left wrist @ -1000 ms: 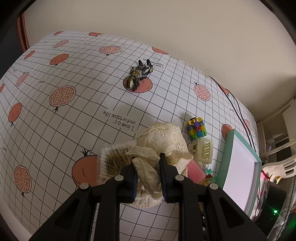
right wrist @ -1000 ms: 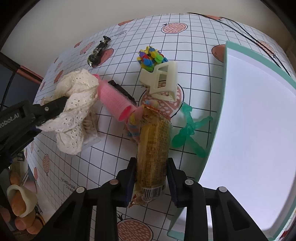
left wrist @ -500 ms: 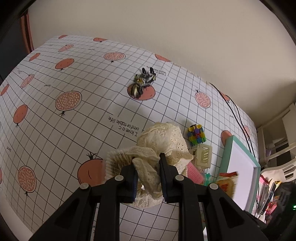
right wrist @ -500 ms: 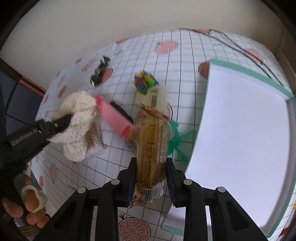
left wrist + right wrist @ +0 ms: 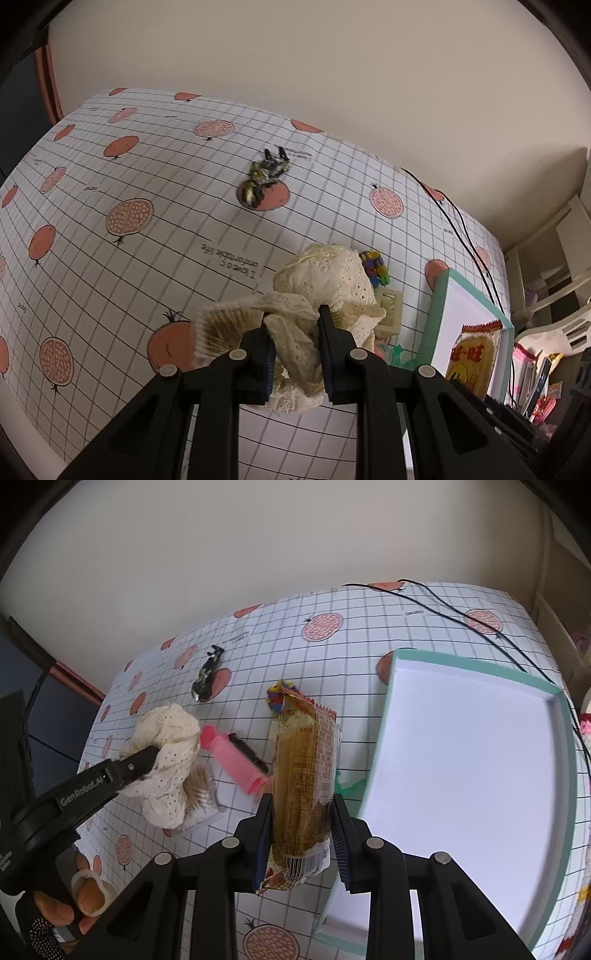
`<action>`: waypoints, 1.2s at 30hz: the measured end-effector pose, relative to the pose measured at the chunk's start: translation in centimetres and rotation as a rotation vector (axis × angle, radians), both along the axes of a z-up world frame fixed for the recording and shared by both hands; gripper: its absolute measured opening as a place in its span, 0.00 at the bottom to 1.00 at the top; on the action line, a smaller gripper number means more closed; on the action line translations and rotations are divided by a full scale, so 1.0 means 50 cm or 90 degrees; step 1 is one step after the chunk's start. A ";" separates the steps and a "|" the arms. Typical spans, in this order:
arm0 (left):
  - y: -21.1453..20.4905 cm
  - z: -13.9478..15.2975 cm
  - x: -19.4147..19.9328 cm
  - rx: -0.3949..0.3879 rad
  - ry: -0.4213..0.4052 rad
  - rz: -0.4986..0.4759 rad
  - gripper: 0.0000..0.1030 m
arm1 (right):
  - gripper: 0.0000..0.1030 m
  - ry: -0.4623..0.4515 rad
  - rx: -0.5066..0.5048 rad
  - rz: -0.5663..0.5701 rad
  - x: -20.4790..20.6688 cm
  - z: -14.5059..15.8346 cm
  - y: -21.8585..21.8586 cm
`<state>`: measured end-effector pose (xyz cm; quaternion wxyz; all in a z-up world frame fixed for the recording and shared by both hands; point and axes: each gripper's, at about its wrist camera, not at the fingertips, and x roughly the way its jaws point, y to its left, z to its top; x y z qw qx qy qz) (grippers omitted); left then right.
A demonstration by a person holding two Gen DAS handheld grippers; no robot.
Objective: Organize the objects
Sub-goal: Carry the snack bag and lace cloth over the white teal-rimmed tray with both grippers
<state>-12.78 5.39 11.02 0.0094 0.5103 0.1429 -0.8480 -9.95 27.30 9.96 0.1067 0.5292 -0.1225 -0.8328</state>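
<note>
so left gripper (image 5: 295,354) clamps lace cloth (image 5: 325,280) — right gripper (image 5: 303,827) clamps snack packet (image 5: 306,775).

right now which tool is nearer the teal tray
Right. The right tool, gripping the snack packet, hangs at the teal tray's edge; the left tool holds the lace cloth farther away.

Both wrist views look down close; both show the tray (image 5: 439,295) (image 5: 388,686).

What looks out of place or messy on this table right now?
The dark hair clip lies alone far up the tablecloth, apart from the clutter beside the tray. The pink roller and green clip lie jumbled there. Nothing looks spilled or broken.
</note>
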 end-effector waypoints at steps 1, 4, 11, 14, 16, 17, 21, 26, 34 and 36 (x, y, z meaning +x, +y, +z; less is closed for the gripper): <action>0.006 -0.002 -0.002 0.001 -0.003 -0.003 0.21 | 0.31 -0.001 0.008 -0.006 -0.001 -0.001 0.009; 0.036 -0.004 -0.007 0.000 -0.007 -0.022 0.21 | 0.31 -0.011 0.018 -0.027 -0.009 -0.009 0.040; 0.136 -0.013 -0.019 0.002 -0.017 -0.081 0.21 | 0.31 -0.017 0.032 -0.087 -0.018 -0.012 0.119; 0.181 -0.012 -0.026 0.003 -0.019 -0.107 0.21 | 0.31 -0.017 0.031 -0.111 -0.020 -0.010 0.152; 0.211 -0.006 -0.032 0.006 -0.009 -0.124 0.21 | 0.31 -0.014 0.035 -0.122 -0.017 -0.006 0.167; 0.222 -0.004 -0.033 0.007 -0.006 -0.131 0.21 | 0.31 -0.013 0.036 -0.128 -0.015 -0.005 0.177; 0.275 -0.008 -0.040 0.009 -0.011 -0.160 0.21 | 0.31 -0.024 0.034 -0.146 -0.019 -0.015 0.209; 0.334 -0.012 -0.056 0.009 -0.013 -0.190 0.21 | 0.31 -0.024 0.036 -0.172 -0.015 -0.020 0.242; 0.413 -0.028 -0.071 0.017 -0.016 -0.236 0.21 | 0.31 0.000 0.041 -0.223 0.000 -0.023 0.304; 0.425 -0.036 -0.073 0.018 -0.018 -0.244 0.21 | 0.31 0.008 0.043 -0.237 0.006 -0.021 0.319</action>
